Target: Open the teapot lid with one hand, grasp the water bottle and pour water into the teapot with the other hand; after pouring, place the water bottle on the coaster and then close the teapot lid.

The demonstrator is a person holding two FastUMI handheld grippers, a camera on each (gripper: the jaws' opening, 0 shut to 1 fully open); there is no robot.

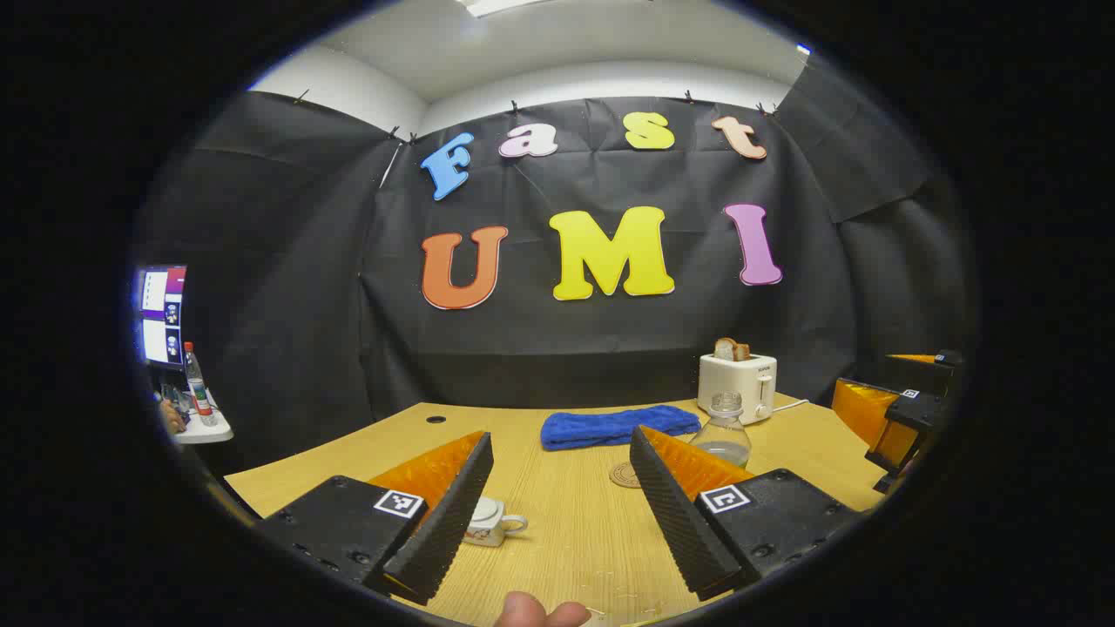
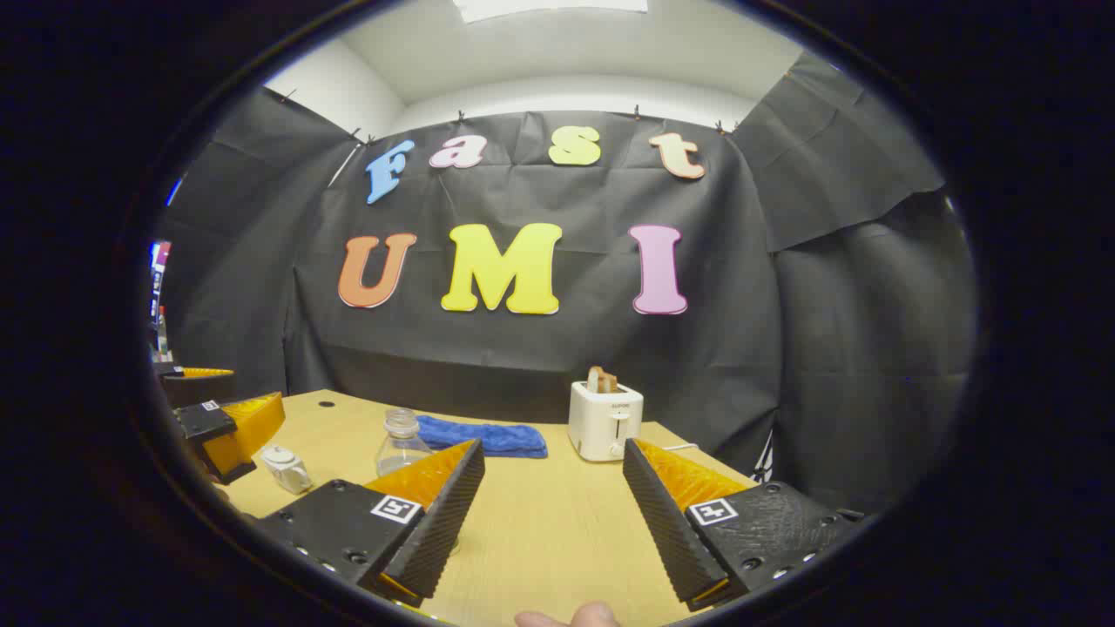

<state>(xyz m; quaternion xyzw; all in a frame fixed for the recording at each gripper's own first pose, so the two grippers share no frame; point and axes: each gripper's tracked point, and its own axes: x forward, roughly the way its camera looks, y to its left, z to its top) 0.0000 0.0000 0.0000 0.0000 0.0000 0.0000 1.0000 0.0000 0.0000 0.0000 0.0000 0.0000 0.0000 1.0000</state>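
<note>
A wooden table (image 1: 575, 531) spans the booth, its top running back to the black cloth wall. Above it, the left gripper (image 1: 557, 514) hangs with its jaws spread wide and nothing between them. The right gripper (image 2: 544, 514) hangs the same way over the bare wood, jaws wide apart and empty; it also appears at the right edge of the left gripper view (image 1: 897, 418).

A white toaster (image 2: 605, 420) stands at the back of the table with a slice of bread sticking up out of it. Just to its left a blue cloth (image 2: 483, 435) lies folded flat near the wall.

In front of the cloth stands the bottle (image 1: 723, 428), clear, upright, with some water in the bottom. Whether it has a cap I cannot tell. In the left gripper view it sits just behind the right finger, and in the right gripper view it sits just behind the left finger.

The small white teapot (image 1: 492, 521) rests on the table with its lid on, partly hidden by the left gripper's left finger, well apart from the bottle.

The round coaster (image 1: 625, 475) lies flat just beside the bottle, bare.

A fingertip (image 1: 531, 611) shows at the bottom of the left gripper view.
</note>
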